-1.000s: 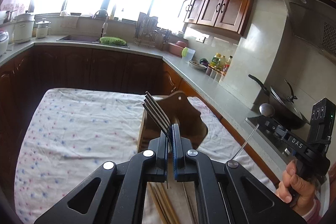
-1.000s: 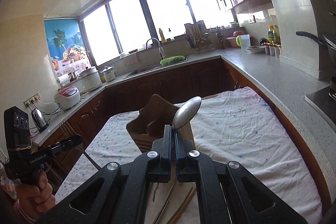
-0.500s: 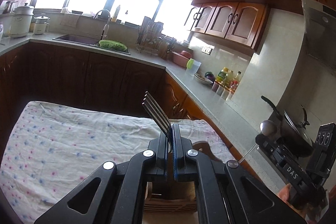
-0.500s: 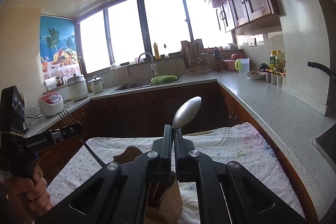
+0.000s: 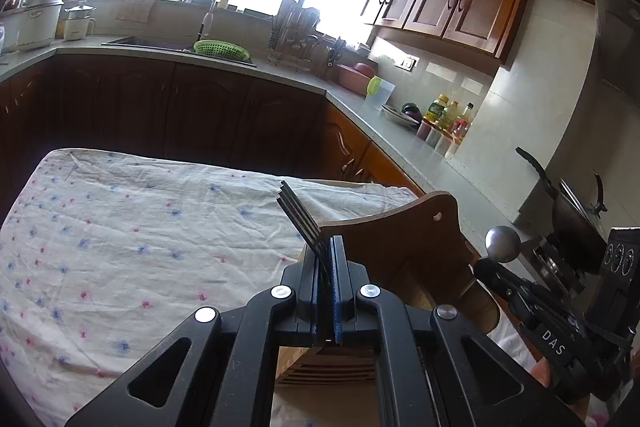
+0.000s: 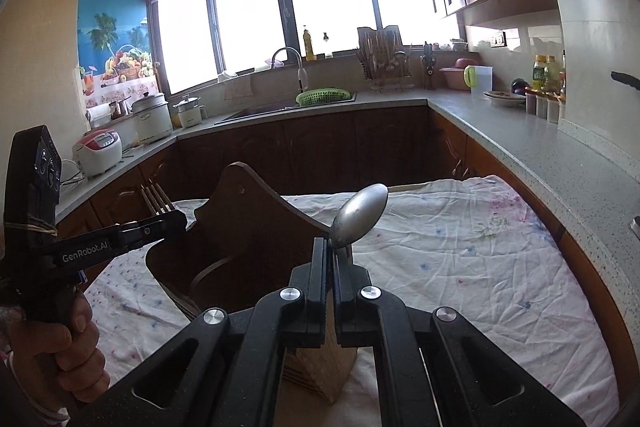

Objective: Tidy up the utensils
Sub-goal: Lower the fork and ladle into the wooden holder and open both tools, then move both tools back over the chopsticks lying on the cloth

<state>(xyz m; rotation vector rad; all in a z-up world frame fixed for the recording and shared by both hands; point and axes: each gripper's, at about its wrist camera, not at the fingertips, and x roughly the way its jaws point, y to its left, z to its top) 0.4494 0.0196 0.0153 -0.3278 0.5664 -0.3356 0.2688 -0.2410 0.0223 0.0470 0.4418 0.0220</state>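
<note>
My left gripper [image 5: 328,243] pinches a metal fork [image 5: 298,215] by its neck, tines pointing up and away; its jaws are just opening, pads still on the fork. The fork hangs over a brown wooden utensil holder [image 5: 420,227] on the cloth-covered table. My right gripper [image 6: 330,245] is shut on a metal spoon [image 6: 360,215], bowl up, above the same holder [image 6: 248,223]. In the right wrist view the left gripper [image 6: 180,217] and its fork [image 6: 156,197] sit at the holder's left edge. The handles below the pads are hidden.
A white flowered cloth [image 5: 120,247] covers the table. Dark cabinets and a grey counter [image 6: 520,131] wrap around behind. A wok [image 5: 576,211] stands on the stove at right, bottles [image 5: 444,115] by the wall, and a green basket [image 6: 322,95] by the sink.
Both grippers have come down and closer to the wooden holder, which now rises right behind the fingers in both views. Fork and spoon stay gripped.
</note>
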